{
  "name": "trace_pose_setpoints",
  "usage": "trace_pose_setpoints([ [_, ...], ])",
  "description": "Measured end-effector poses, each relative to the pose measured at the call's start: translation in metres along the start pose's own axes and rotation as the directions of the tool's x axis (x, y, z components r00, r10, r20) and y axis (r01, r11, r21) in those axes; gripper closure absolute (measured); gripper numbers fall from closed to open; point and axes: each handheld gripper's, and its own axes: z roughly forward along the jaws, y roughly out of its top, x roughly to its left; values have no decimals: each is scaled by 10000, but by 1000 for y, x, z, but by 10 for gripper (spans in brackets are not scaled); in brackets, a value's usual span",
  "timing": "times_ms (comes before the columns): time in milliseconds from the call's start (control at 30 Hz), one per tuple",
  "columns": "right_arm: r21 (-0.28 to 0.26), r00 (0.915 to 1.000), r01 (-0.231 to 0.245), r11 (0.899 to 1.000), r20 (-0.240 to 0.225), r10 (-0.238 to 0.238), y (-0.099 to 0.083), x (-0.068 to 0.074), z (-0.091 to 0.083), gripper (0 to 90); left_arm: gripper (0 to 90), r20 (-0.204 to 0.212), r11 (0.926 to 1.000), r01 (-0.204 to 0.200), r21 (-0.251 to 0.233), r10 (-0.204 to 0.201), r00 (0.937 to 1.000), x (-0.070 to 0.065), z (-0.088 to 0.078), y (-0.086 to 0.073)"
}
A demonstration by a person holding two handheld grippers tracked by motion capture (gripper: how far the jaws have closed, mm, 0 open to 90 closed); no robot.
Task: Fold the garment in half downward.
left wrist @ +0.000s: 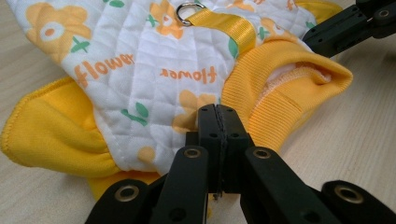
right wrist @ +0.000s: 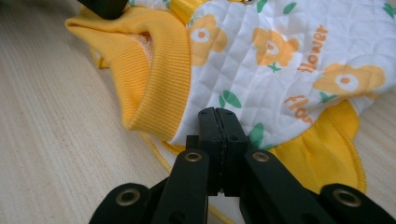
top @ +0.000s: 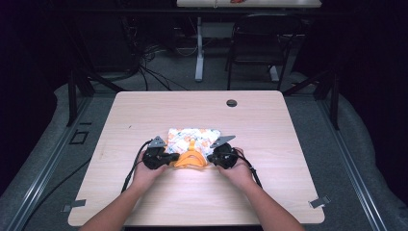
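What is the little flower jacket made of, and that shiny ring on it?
The flower jacket looks like soft quilted cloth, matte, with stitched diamond lines; its yellow collar looks like ribbed knit. The ring gleams silvery, so probably metal.

Hidden edges and clipped corners

The left gripper [left wrist: 218, 112] tips cover the garment [left wrist: 154, 79] hem, so any pinch of cloth stays unclear; likewise at the right gripper [right wrist: 218, 114]. The top edge crops the garment in both gripper views.
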Motion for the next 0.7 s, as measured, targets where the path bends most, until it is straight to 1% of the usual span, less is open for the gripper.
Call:
trace_pose_setpoints([
  [200, -42, 10000, -18, 10000, 85, 19, 1, -1, -2, 900, 898, -53, 10000, 34, -26, -35, 10000, -1, -1, 1],
  [267, -105, 10000, -2, 9999, 88, 3, 1, 0, -5, 900, 896, -36, 10000, -70, -54, 70, 10000, -3, -4, 2],
  [400, -276, 10000, 41, 9996, 49, -40, 2, 2, -12, 899, 894, 18, 9998, -68, -173, 69, 10000, -7, -14, 2],
  [433, -332, 10000, 81, 9994, 56, -79, 2, 4, -15, 898, 895, -13, 9998, -111, -157, 111, 9999, -7, -17, 2],
  [500, -382, 9999, 162, 9991, 25, -161, 1, 8, -20, 897, 894, -9, 9995, -137, -280, 136, 9999, -9, -24, 1],
  [533, -417, 9997, 244, 9988, 3, -244, 1, 10, -23, 896, 894, -38, 9994, -81, -323, 80, 10000, -10, -27, 0],
  [567, -441, 9997, 261, 9987, -10, -262, 1, 11, -25, 894, 894, -44, 9993, -143, -357, 141, 9999, -10, -30, -1],
  [700, -557, 9986, 518, 9971, -73, -523, -3, 23, -38, 881, 890, 6, 9989, -176, -443, 176, 9998, -15, -42, -6],
])
